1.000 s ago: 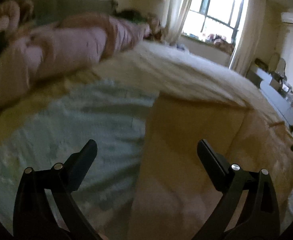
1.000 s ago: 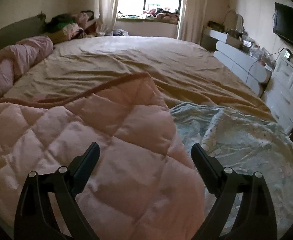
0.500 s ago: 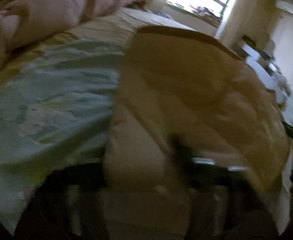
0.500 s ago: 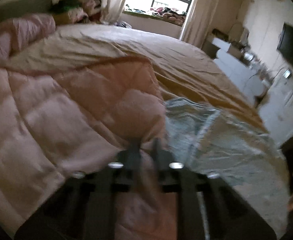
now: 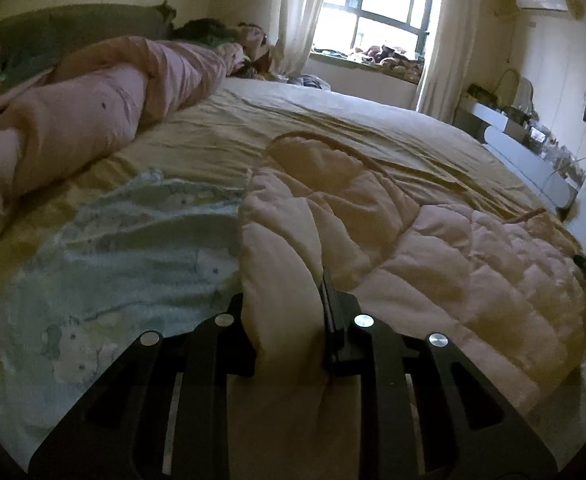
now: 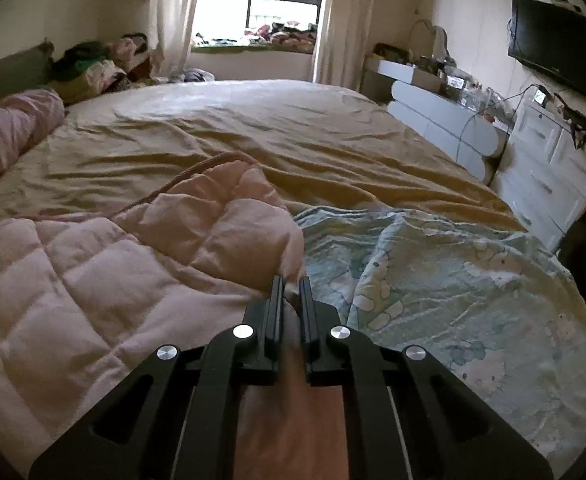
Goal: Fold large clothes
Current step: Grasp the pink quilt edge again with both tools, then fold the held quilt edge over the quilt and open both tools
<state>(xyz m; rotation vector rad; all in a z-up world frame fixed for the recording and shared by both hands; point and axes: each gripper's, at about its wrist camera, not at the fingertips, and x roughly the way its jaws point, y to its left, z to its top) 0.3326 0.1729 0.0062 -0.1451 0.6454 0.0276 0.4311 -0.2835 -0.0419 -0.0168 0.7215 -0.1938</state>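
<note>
A pink quilted comforter (image 5: 433, 248) lies across the near part of the bed; it also shows in the right wrist view (image 6: 93, 264). My left gripper (image 5: 289, 308) is shut on a thick fold of the comforter's left edge. My right gripper (image 6: 291, 284) is shut on a thin bit of the comforter's right edge. A light blue printed sheet (image 5: 113, 260) lies under the comforter; it shows beside it in the right wrist view (image 6: 453, 280).
A tan bed sheet (image 6: 273, 136) covers the bed. A rolled pink duvet (image 5: 93, 108) lies along the green headboard (image 5: 73, 28). White drawers (image 6: 545, 172) and a wall TV (image 6: 561, 52) stand to the right. A window (image 6: 277, 12) is at the far end.
Both grippers were open above the comforter a second ago. Both have since dropped to its edges and shut on the fabric, bunching it up.
</note>
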